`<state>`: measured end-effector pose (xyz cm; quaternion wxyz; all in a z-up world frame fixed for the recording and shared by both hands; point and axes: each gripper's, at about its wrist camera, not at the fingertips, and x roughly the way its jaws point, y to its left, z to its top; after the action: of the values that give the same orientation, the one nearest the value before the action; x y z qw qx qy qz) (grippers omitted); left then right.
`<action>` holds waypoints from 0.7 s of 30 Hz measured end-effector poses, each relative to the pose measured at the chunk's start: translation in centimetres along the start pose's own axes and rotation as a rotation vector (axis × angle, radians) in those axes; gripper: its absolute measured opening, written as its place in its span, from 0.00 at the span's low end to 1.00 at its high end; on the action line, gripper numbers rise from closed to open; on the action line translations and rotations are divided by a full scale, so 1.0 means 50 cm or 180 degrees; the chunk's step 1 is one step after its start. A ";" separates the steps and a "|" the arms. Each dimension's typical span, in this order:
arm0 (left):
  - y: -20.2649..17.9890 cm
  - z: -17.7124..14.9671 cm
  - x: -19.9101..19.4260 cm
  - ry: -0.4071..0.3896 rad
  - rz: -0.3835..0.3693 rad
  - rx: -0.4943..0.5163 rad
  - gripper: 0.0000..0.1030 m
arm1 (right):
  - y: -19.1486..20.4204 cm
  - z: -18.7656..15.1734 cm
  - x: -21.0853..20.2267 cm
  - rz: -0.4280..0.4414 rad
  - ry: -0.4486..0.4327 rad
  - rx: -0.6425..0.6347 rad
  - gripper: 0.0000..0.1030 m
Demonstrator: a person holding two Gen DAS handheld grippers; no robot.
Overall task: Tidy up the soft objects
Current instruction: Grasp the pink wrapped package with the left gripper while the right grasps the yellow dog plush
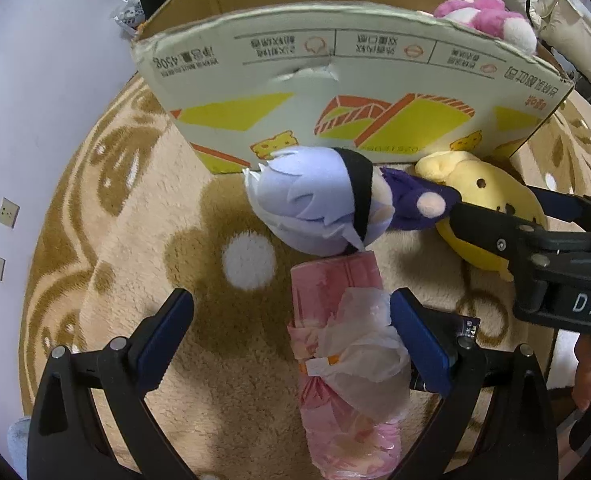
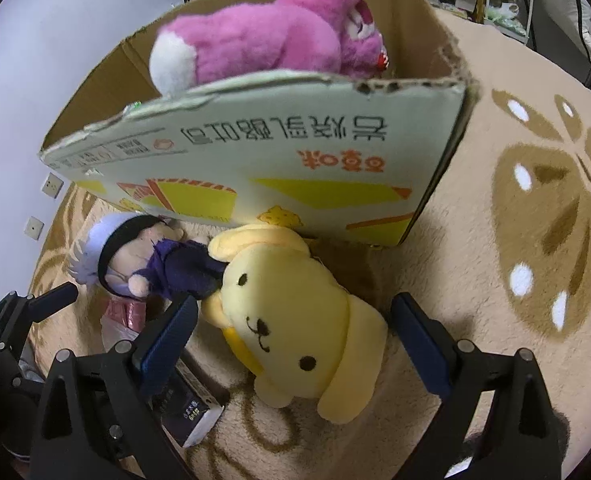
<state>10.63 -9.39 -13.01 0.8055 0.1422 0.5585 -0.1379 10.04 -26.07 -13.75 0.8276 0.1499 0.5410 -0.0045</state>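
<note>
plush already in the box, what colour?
Pink with white patches; pink plush shows best in the right wrist view.

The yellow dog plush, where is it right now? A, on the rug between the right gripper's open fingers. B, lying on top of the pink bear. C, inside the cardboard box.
A: the yellow dog plush lies on the rug in front of the cardboard box, between the open fingers of the right gripper.

Beige rug (image 1: 143, 216) with brown flower print underneath; wall sockets (image 1: 7, 212) at 9 o'clock; small dark printed box (image 2: 193, 412) on rug at 7 o'clock.
</note>
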 end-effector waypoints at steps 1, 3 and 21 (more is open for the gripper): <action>-0.003 0.000 0.001 0.0006 -0.0012 0.0001 0.95 | 0.001 0.000 0.003 -0.0013 0.0026 -0.0019 0.98; -0.004 -0.001 0.003 0.0036 -0.0122 -0.0026 0.88 | 0.006 -0.002 0.011 -0.0047 0.0088 -0.0072 0.98; 0.026 -0.024 -0.016 -0.0069 -0.0230 -0.0086 0.46 | 0.031 -0.014 0.031 -0.0109 0.0183 -0.0211 0.80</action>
<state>9.84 -7.66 -12.57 0.8078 0.1096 0.5563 -0.1609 10.34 -24.19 -15.04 0.8160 0.1132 0.5668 0.0036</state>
